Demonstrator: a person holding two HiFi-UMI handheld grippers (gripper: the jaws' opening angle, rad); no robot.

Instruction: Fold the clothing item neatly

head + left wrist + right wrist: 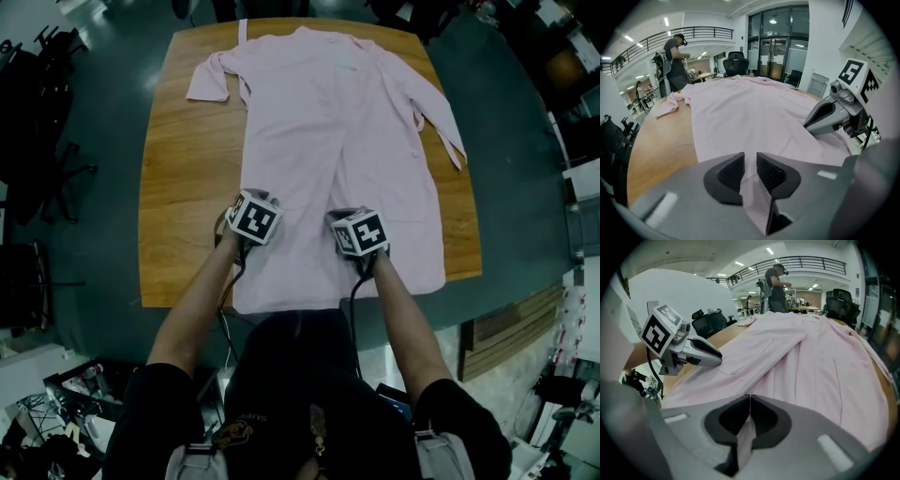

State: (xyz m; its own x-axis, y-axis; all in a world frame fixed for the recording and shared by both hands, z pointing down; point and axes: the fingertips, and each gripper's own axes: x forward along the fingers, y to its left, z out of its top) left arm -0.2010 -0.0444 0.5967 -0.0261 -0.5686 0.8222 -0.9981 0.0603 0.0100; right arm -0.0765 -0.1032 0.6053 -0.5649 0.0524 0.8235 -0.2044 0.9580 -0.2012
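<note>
free: bare table (178, 187) left of garment (347, 141) | obstacle: chair (42, 173) beyond left edge

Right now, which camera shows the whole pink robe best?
The head view: it looks down on the pink robe spread on the table, both sleeves showing. The two gripper views skim low over it, so you see only a stretch of cloth, not its shape.

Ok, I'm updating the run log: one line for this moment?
left gripper: shut on pink garment | right gripper: shut on pink garment | pink garment: spread on table
</note>
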